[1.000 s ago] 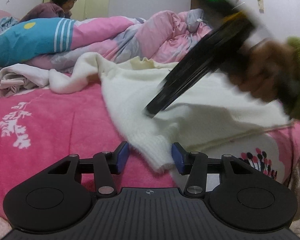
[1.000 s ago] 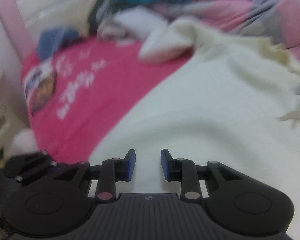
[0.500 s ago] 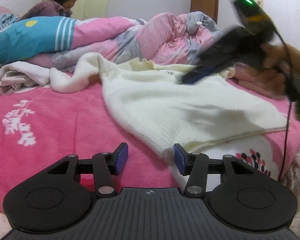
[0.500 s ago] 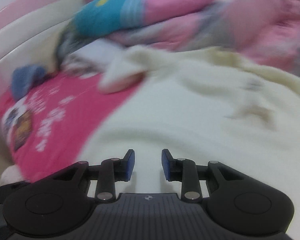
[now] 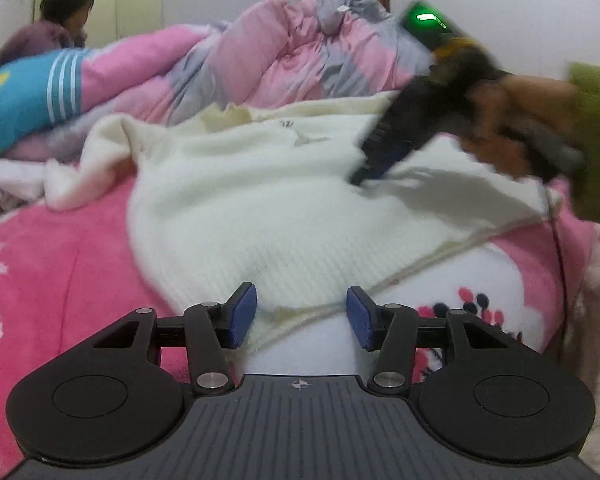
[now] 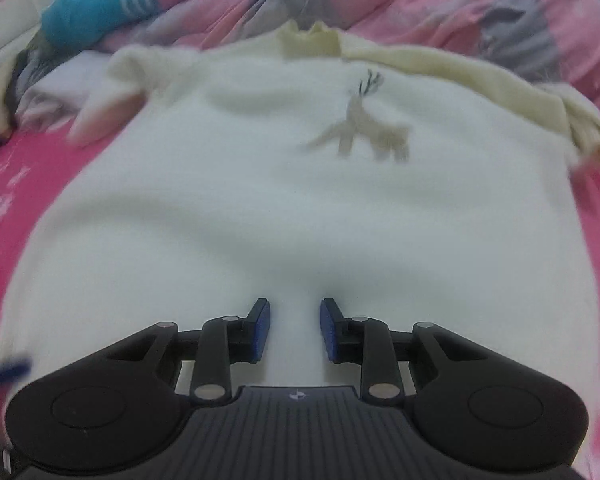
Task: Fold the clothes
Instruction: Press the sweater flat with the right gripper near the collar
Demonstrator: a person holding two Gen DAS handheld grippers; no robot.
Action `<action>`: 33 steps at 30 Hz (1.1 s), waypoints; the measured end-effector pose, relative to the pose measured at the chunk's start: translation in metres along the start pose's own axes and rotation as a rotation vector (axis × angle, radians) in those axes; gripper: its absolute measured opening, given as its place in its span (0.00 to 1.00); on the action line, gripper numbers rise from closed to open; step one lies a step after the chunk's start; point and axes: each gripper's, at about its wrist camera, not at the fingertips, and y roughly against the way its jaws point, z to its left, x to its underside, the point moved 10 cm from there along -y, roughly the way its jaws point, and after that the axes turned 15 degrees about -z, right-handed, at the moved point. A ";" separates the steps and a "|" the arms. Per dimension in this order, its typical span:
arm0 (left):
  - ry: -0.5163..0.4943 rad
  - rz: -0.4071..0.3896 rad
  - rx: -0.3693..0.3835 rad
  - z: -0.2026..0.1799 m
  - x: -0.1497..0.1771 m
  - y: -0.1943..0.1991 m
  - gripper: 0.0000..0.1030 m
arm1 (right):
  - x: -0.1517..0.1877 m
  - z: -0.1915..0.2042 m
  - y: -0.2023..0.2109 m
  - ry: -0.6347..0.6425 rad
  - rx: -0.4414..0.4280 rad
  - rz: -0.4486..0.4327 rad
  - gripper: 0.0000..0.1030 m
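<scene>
Cream sweater (image 6: 260, 200) lies spread flat on pink bed cover (image 5: 60, 264), deer motif up. Left gripper (image 5: 301, 316): jaws apart, hem between, not gripped. Right gripper (image 6: 294, 330): jaws apart over sweater body, nothing clamped.

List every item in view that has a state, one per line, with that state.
white sweater: spread front-up on the bed, unfolded, deer motif showing
left sleeve of sweater: crumpled out to the side
left gripper: open, sweater hem between the fingers, not pinched
right gripper: open over the sweater body
pink quilt: bunched in a heap behind
</scene>
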 end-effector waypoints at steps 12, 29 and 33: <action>0.033 -0.047 0.036 0.002 -0.031 0.015 0.49 | -0.012 -0.037 0.080 -0.059 -0.039 -0.102 0.27; -0.052 0.065 0.022 -0.021 -0.016 -0.025 0.49 | 0.005 -0.108 0.090 -0.177 0.025 -0.139 0.27; -0.040 0.075 0.025 -0.020 -0.015 -0.029 0.49 | 0.035 -0.123 0.093 -0.172 0.037 -0.038 0.26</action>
